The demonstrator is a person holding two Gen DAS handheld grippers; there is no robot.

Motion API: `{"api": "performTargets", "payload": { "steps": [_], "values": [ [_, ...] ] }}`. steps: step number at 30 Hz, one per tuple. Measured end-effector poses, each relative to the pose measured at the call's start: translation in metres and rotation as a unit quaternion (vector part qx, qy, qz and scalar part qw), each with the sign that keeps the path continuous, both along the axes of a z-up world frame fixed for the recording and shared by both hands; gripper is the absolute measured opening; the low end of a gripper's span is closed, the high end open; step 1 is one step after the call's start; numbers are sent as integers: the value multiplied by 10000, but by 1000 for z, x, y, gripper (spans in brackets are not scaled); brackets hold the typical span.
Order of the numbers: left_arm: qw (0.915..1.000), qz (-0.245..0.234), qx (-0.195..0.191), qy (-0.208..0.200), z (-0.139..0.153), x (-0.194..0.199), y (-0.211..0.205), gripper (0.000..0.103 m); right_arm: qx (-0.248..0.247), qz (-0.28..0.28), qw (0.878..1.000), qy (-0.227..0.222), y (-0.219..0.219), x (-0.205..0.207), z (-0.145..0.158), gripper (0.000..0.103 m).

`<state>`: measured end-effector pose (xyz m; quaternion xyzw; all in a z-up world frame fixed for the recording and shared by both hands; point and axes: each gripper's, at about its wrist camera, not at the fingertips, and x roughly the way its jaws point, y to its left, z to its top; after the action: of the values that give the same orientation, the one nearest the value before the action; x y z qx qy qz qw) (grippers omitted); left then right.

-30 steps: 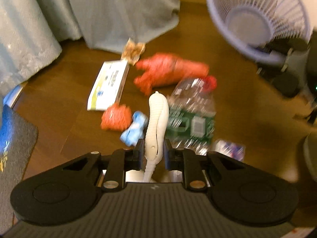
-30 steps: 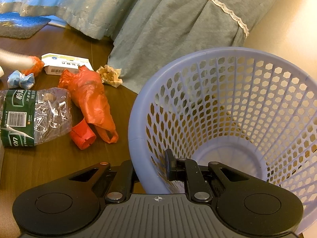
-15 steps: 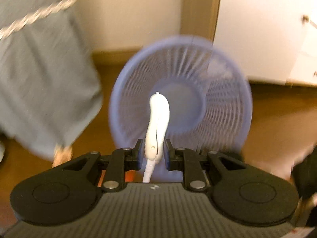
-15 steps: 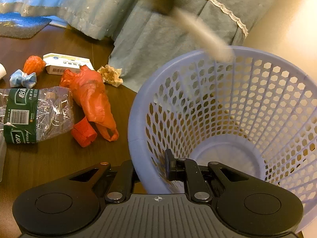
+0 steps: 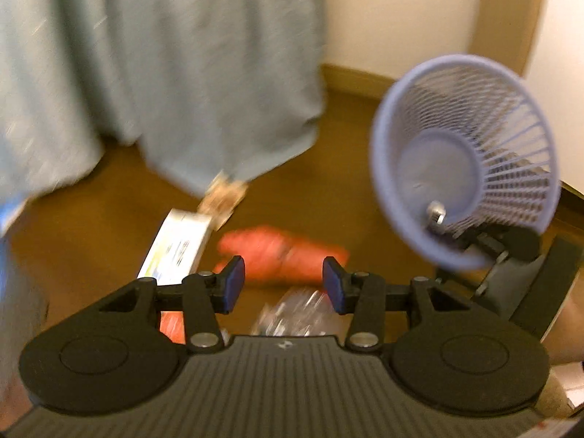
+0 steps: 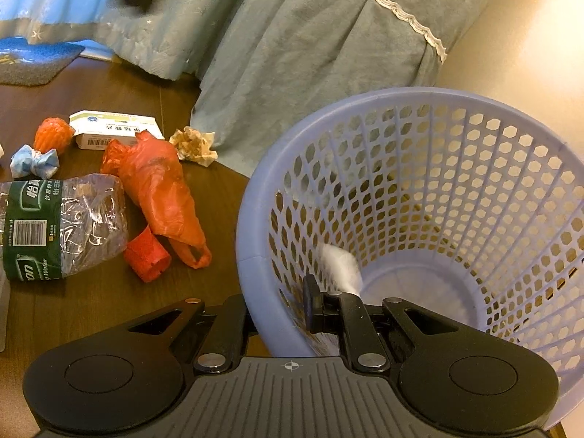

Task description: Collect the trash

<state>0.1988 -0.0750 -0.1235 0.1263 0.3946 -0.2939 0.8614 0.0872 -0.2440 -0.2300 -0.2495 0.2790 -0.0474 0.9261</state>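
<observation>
Step in hand, as judged: one item is in the basket, next pick pending; best done by keeping the basket (image 6: 419, 189) tilted and steady, mouth toward the litter, while the free tool goes for one piece at a time.

Landmark: the basket. Reading left to right in the right wrist view:

- far left of basket: blue wrapper (image 6: 34, 160) and small orange ball (image 6: 53, 133); both crumpled, light, easy to pinch
- left of basket: white box (image 6: 115, 129), flat on the floor (image 6: 91, 314); better taken by an edge
- left of basket, nearer the camera: crushed bottle (image 6: 62, 226), clear with green label; bulky, so a wide opening is needed; may slip or spring
- just left of basket: orange bag (image 6: 160, 193), limp, with a red scrap (image 6: 146, 259) touching its lower end; grip a fold, not the loose handle
- behind the bag, near the basket rim: tan paper wad (image 6: 193, 144), against the grey-green bed cover (image 6: 310, 73)
- inside the basket: a white blurred thing (image 6: 339, 266), low on the near wall; apparently still falling or settling.

Left gripper (image 5: 284, 284): fingers spread wide, nothing between them; it points at the litter left of the basket; view blurred. Right gripper (image 6: 281, 310): fingers pinch the basket's near wall, one outside, one inside.

Risk: basket slipping from the pinch if jolted.
</observation>
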Motion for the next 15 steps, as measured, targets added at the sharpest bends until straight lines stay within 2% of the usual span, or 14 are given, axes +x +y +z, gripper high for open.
{"api": "performTargets", "payload": {
  "steps": [7, 11, 15],
  "values": [
    [9982, 497, 224, 270, -39, -29, 52, 46, -14, 9, 10000, 30, 0, 5, 1, 8],
    [9968, 505, 341, 508, -62, -44, 61, 46, -63, 30, 10000, 51, 0, 4, -1, 8],
    [9976, 222, 323, 575, -79, -66, 59, 46, -66, 13, 10000, 52, 0, 3, -2, 8]
  ]
}}
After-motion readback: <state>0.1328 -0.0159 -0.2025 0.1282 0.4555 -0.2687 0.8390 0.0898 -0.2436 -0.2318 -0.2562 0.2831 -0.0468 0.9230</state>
